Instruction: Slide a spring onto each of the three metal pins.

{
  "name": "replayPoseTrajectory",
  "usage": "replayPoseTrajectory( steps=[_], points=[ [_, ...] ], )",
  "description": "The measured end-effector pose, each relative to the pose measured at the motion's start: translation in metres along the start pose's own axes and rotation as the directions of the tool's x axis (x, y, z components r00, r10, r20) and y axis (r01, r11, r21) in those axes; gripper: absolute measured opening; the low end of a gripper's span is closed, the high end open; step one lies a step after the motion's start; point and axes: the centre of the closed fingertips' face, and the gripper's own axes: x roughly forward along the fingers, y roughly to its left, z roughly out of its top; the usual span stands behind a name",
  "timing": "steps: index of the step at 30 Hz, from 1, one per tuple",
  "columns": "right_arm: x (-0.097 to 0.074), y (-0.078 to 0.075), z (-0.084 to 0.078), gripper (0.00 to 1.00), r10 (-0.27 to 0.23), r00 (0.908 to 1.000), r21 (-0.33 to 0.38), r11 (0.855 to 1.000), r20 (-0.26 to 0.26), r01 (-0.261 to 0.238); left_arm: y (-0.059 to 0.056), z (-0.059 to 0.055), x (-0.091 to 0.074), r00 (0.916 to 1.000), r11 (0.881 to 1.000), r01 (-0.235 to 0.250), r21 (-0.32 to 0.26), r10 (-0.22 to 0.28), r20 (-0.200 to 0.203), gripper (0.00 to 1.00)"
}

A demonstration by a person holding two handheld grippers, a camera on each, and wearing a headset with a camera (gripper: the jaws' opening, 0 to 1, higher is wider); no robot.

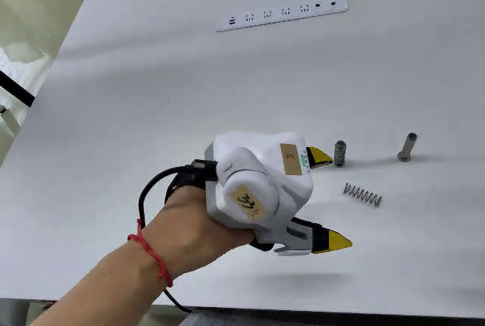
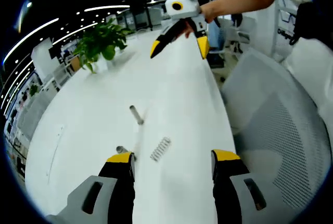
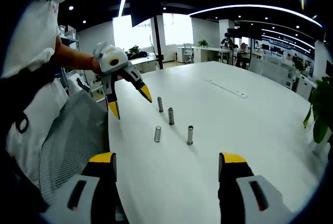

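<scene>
Currently the left gripper (image 1: 331, 199) hangs open over the table (image 1: 151, 76), a loose spring (image 1: 362, 194) just right of its tips. The right gripper (image 3: 166, 157) gapes too.

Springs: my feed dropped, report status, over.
Left gripper jaws open, beside loose spring. Right gripper jaws open, far off. One sprung pin, one bare pin standing. Nothing blocking.

round sticker (image 1: 248, 202) on left gripper (image 1: 339, 199) | handwritten "33" is read, uncertain | tan label (image 1: 290, 159) | marks not legible
</scene>
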Motion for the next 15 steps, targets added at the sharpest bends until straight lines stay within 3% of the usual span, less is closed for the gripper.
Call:
replayPoseTrajectory(
  steps=[1, 4, 5, 7, 11, 15],
  points=[
    [-0.001, 0.0, -0.001, 0.82, -0.004, 1.0, 0.003, 1.0, 0.002, 0.004, 0.001, -0.005, 0.004, 0.9993, 1.0, 0.005, 0.007, -0.005, -0.038, 0.59],
    [-0.005, -0.002, -0.004, 0.82, -0.015, 0.9999, 0.013, 1.0, 0.009, 0.014, 0.003, -0.007, 0.021, 0.999, 1.0, 0.014, -0.008, -0.014, -0.043, 0.51],
    [-0.007, -0.002, -0.006, 0.81, -0.019, 0.9998, 0.016, 1.0, 0.011, 0.019, 0.005, -0.013, 0.027, 0.9972, 1.0, 0.006, -0.015, -0.007, -0.075, 0.5],
    [-0.009, -0.002, -0.008, 0.81, -0.025, 0.9996, 0.024, 0.999, 0.016, 0.024, 0.007, -0.014, 0.035, 0.9963, 1.0, 0.004, -0.004, -0.004, -0.086, 0.48],
    [-0.012, -0.003, -0.011, 0.81, -0.04, 0.9989, 0.038, 0.999, 0.025, 0.039, 0.015, -0.019, 0.046, 0.9932, 1.0, -0.014, -0.021, 0.012, -0.116, 0.43],
    [-0.014, -0.003, -0.013, 0.8, -0.05, 0.9981, 0.052, 0.997, 0.034, 0.049, 0.017, -0.024, 0.054, 0.9903, 0.999, -0.011, -0.036, 0.006, -0.139, 0.41]
  ],
)
